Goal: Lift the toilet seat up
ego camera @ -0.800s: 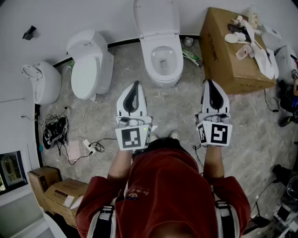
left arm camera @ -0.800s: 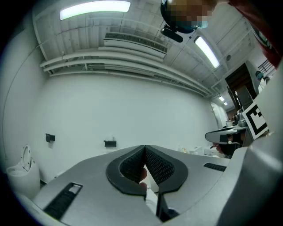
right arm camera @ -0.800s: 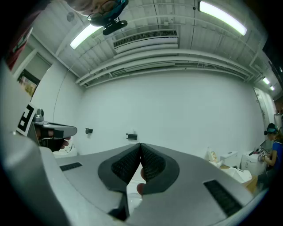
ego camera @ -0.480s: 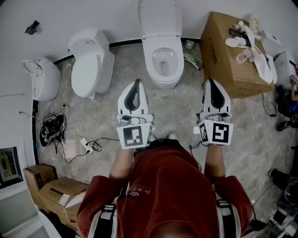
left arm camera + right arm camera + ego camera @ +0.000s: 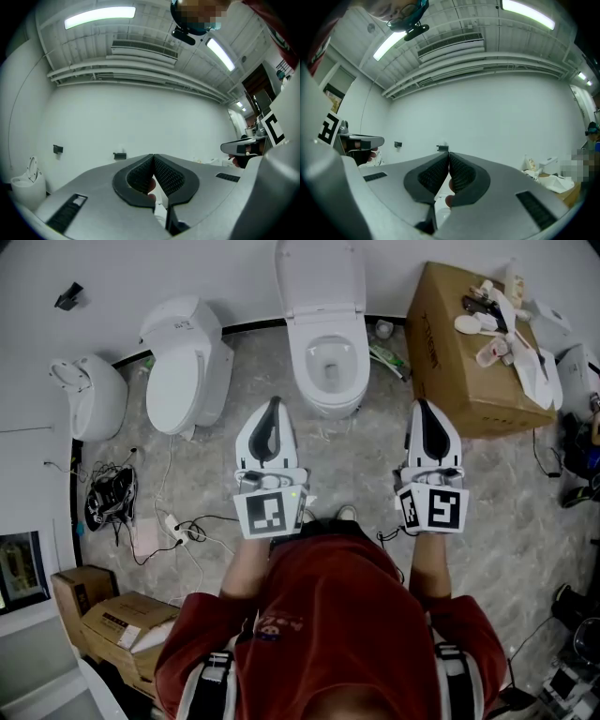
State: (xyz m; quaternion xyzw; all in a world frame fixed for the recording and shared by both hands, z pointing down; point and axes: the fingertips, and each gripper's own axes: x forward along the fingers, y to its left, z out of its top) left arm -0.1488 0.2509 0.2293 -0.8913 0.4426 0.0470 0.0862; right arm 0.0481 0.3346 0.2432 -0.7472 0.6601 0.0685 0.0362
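A white toilet (image 5: pixel 326 367) stands against the far wall in the head view. Its lid (image 5: pixel 319 276) is upright and the bowl is uncovered; I cannot tell the seat apart from the lid. My left gripper (image 5: pixel 274 409) hovers over the floor just in front of the bowl, a little left of it. My right gripper (image 5: pixel 421 407) hovers to the bowl's right, near the cardboard box. Both are shut with nothing between the pads. In the left gripper view the jaws (image 5: pixel 153 157) meet at the tips and face a white wall. The right gripper view shows its jaws (image 5: pixel 448 154) the same way.
A second toilet (image 5: pixel 183 381) with its lid down stands at the left, with another white fixture (image 5: pixel 89 401) beyond it. A cardboard box (image 5: pixel 469 348) with loose items on top sits at the right. Cables (image 5: pixel 122 507) and small boxes (image 5: pixel 108 615) lie at lower left.
Both grippers keep their places and stay shut. Only the head view has shifted slightly.
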